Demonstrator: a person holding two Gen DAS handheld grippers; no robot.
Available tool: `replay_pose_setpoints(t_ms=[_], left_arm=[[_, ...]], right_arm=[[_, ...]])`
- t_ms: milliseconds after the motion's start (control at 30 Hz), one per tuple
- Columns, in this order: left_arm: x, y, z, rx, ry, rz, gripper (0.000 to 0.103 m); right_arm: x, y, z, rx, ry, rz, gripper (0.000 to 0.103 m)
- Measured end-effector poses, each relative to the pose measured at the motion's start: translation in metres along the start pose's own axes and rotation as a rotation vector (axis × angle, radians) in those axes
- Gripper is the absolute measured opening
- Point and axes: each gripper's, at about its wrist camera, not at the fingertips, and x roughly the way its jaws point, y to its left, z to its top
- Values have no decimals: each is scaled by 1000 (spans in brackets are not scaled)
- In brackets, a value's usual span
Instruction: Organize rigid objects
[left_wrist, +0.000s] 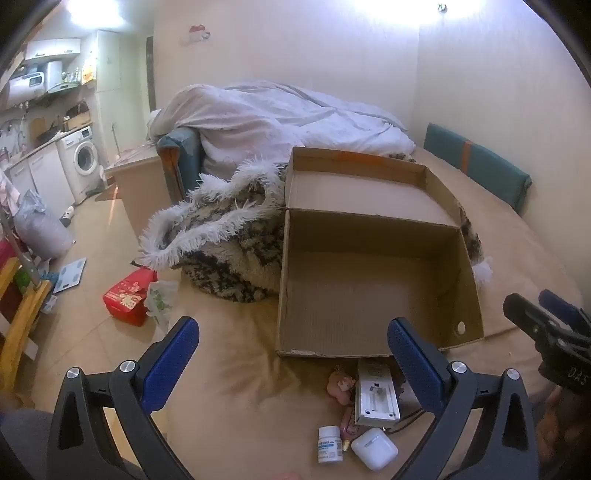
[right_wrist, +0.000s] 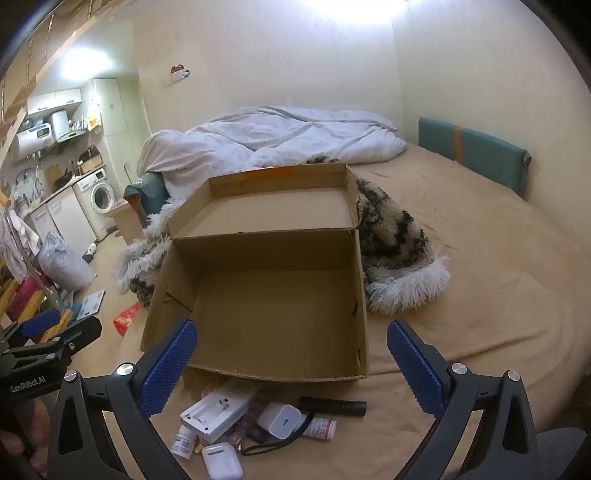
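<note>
An open, empty cardboard box (left_wrist: 373, 284) (right_wrist: 266, 306) lies on the tan bed with its lid folded back. In front of it lies a pile of small objects: a white power strip (left_wrist: 375, 395) (right_wrist: 216, 410), a white earbud case (left_wrist: 373, 448) (right_wrist: 221, 461), a white pill bottle (left_wrist: 330, 444) (right_wrist: 183, 441), a white charger (right_wrist: 282, 419), a black tube (right_wrist: 332, 404), a pink-labelled bottle (right_wrist: 321, 428) and a pink figurine (left_wrist: 341, 384). My left gripper (left_wrist: 293, 362) is open above the pile. My right gripper (right_wrist: 291, 363) is open, also above the pile. Both are empty.
A fluffy black-and-white fur-trimmed garment (left_wrist: 229, 240) (right_wrist: 399, 251) lies beside the box. A white duvet (left_wrist: 280, 118) is heaped at the far end of the bed. Teal cushion (right_wrist: 472, 155) against the wall. The floor at left holds a red box (left_wrist: 127, 299) and a scale (left_wrist: 70, 275).
</note>
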Motion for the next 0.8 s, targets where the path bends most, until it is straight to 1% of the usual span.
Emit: replay_pose_setpoints(t_ms=[467,800], left_arm=[[-8,4,1,-11,5,-21,102],[-2,1,1,-5,10,-18,102]], right_arm=[[1,3,-1,-12,16,-8,103],[2,2,0,-13,18,-9,103]])
